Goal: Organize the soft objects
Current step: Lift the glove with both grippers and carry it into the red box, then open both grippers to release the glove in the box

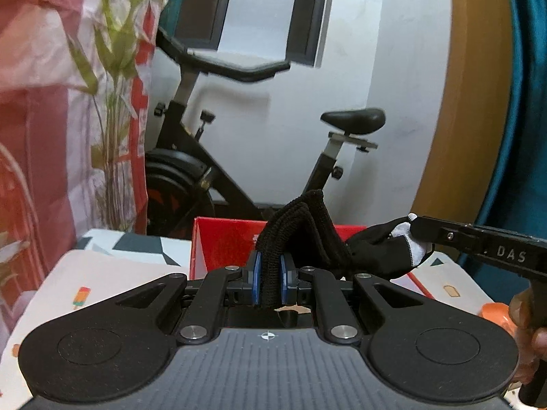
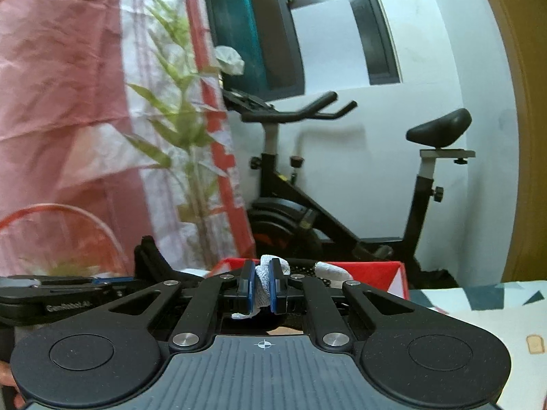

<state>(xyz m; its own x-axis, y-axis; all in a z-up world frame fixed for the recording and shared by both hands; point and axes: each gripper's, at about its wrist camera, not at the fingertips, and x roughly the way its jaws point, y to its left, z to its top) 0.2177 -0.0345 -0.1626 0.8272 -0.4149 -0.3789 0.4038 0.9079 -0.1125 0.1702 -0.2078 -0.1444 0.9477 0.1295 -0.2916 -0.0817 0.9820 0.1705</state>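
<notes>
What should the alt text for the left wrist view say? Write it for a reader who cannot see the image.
The left gripper is shut on the ribbed cuff of a black glove, held above a red box. The right gripper pinches the glove's white fingertip end from the right. An exercise bike stands behind, against a white wall.

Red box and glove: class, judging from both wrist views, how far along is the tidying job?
Done: nothing shows as packed; the inside of the red box is hidden. In hand: the left gripper pinches the black cuff of the glove, the right gripper its white part, above the box. Left: lowering it in and letting go.
</notes>
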